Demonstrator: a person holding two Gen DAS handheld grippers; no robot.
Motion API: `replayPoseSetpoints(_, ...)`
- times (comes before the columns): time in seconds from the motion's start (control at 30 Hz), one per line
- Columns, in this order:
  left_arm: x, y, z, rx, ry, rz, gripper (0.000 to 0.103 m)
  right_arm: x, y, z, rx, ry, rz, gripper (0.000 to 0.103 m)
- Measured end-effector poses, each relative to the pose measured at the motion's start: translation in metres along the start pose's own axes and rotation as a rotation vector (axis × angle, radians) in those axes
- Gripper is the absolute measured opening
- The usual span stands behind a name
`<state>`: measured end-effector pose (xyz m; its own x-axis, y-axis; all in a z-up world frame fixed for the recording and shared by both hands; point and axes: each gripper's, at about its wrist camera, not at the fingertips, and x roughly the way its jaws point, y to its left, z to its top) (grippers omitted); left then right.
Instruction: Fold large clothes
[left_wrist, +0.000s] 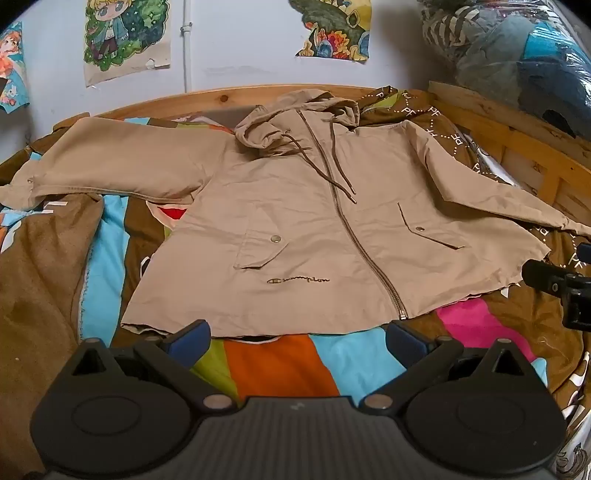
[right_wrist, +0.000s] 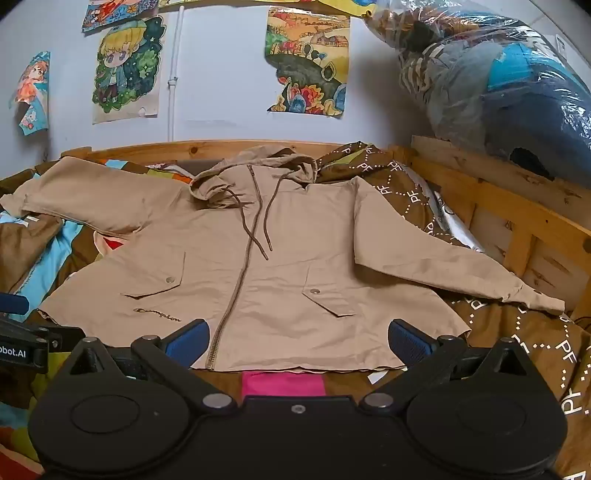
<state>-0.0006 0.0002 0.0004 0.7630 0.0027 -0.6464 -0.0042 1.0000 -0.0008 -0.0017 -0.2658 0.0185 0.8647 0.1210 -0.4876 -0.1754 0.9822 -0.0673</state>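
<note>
A tan hooded zip jacket (left_wrist: 295, 206) (right_wrist: 280, 266) lies flat and face up on the bed, zipped, both sleeves spread sideways, hood toward the wall. My left gripper (left_wrist: 295, 338) is open, its blue-padded fingers (left_wrist: 188, 338) wide apart just short of the jacket's hem, nothing between them. My right gripper (right_wrist: 299, 338) is open too, hovering over the hem near the zipper's bottom end, and it holds nothing. In the left wrist view the right gripper's black body (left_wrist: 561, 288) shows at the right edge, beside the hem corner.
The jacket rests on a multicoloured patchwork blanket (left_wrist: 280, 365) and a brown patterned blanket (right_wrist: 517, 332). A wooden bed frame (right_wrist: 498, 206) runs along the back and right. A plastic bag of bedding (right_wrist: 498, 81) sits on the right rail. Posters (right_wrist: 306, 62) hang on the wall.
</note>
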Motion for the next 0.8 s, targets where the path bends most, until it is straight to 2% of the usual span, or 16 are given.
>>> replayPoseSetpoints(0.8, 0.0071, 0.0005, -0.0025, -0.005, 0.021, -0.003, 0.102, 0.0036, -0.0009, 0.0000, 0.005, 0.008, 0.002, 0.102)
